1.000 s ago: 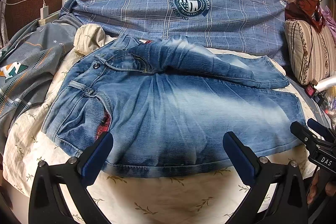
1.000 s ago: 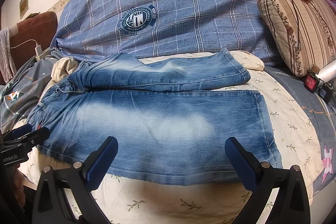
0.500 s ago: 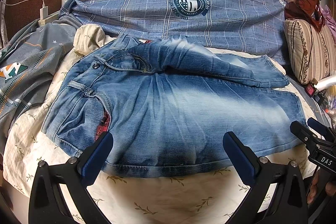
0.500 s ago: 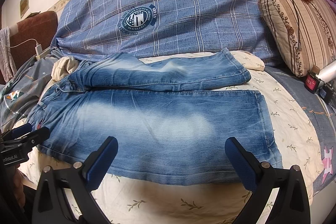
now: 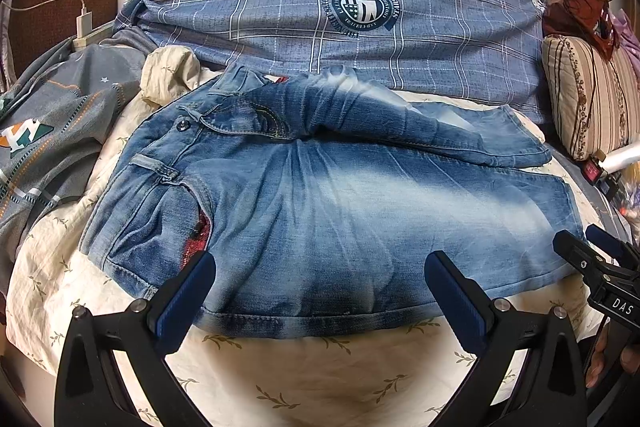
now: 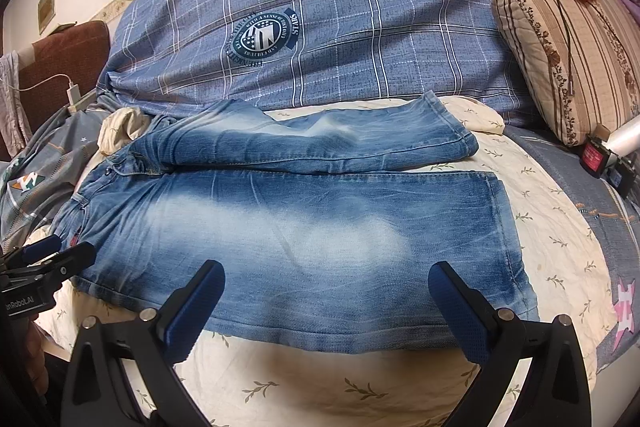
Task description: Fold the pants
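jeans lie flat on the bed, legs side by side, waist to the left, ready for folding. left gripper and right gripper hover wide open over the near edge, holding nothing.

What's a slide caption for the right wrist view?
Open right tongs hover over the near leg of faded jeans spread on a floral sheet; left tongs wait by the waistband.
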